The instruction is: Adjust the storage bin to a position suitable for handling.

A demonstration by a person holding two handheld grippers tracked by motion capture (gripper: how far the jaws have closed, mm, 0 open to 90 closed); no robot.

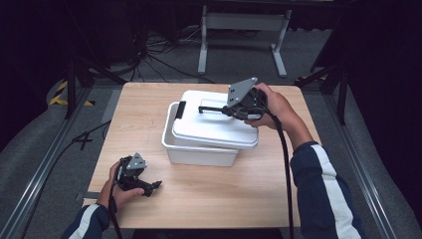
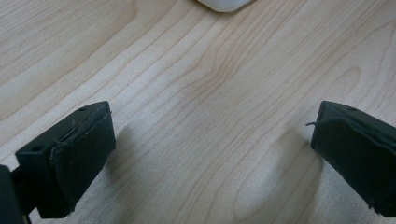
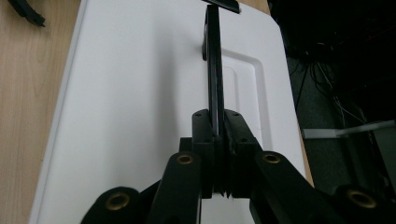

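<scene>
Left gripper [image 1: 155, 186] rests near the table's [image 1: 209, 194] front-left corner, jaws apart, holding nothing | white bin [image 1: 196, 154] at centre, its lid [image 1: 211, 127] askew | right gripper [image 1: 230, 110] clamps the lid's black handle [image 3: 214, 60], handle running leftward from the jaws.

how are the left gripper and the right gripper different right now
The left gripper is open, jaws wide apart with bare wood between them; the right gripper is shut on the black handle of the white lid. The left gripper sits low near the table's front edge, while the right gripper is over the white box. Both are black and hand-held.
</scene>
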